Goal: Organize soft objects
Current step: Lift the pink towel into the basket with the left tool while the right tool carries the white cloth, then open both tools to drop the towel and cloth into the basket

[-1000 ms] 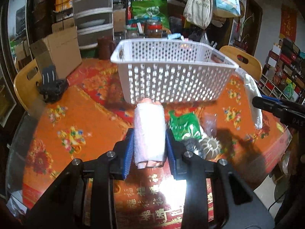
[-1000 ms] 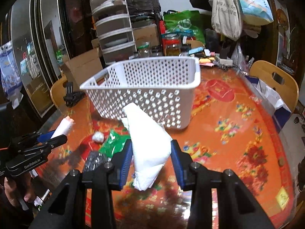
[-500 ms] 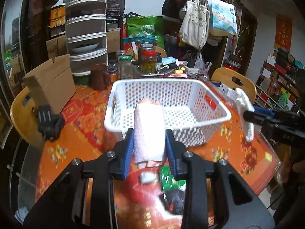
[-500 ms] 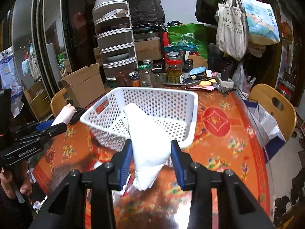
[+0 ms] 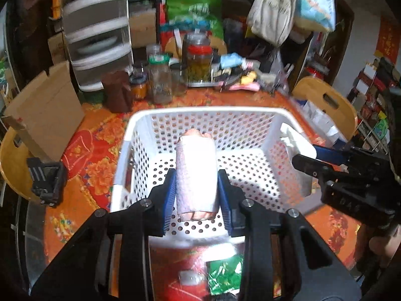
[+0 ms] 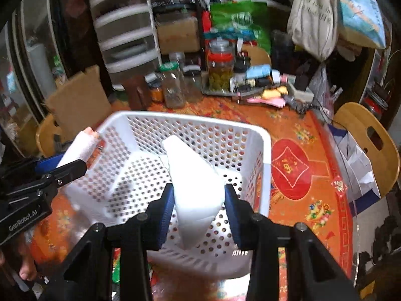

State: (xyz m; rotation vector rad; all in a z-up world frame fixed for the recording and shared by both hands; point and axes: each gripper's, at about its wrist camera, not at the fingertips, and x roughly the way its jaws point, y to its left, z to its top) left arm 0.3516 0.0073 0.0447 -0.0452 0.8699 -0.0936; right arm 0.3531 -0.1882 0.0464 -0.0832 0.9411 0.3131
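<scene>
A white perforated basket [image 5: 140,125] [image 6: 265,150] stands on the orange flowered table. My left gripper [image 5: 196,195] is shut on a rolled pink-and-white cloth [image 5: 196,173] and hangs over the inside of the basket. In the right wrist view that left gripper [image 6: 75,160] shows at the basket's left rim with the roll [image 6: 80,145]. My right gripper [image 6: 199,208] is shut on a folded white pad [image 6: 194,175], also above the basket's inside. From the left wrist view the right gripper [image 5: 298,160] reaches in over the right rim with the white pad [image 5: 293,140].
Jars [image 5: 160,80] [image 6: 220,65], a cardboard box [image 5: 45,110], drawer units and clutter stand behind the basket. Wooden chairs [image 6: 368,135] [image 5: 325,97] ring the table. A green packet [image 5: 225,273] and a small white piece [image 5: 190,276] lie on the table in front of the basket.
Both grippers have moved forward and up, from in front of the basket to above its inside, each still holding its soft object. The items on the table have dropped behind.
</scene>
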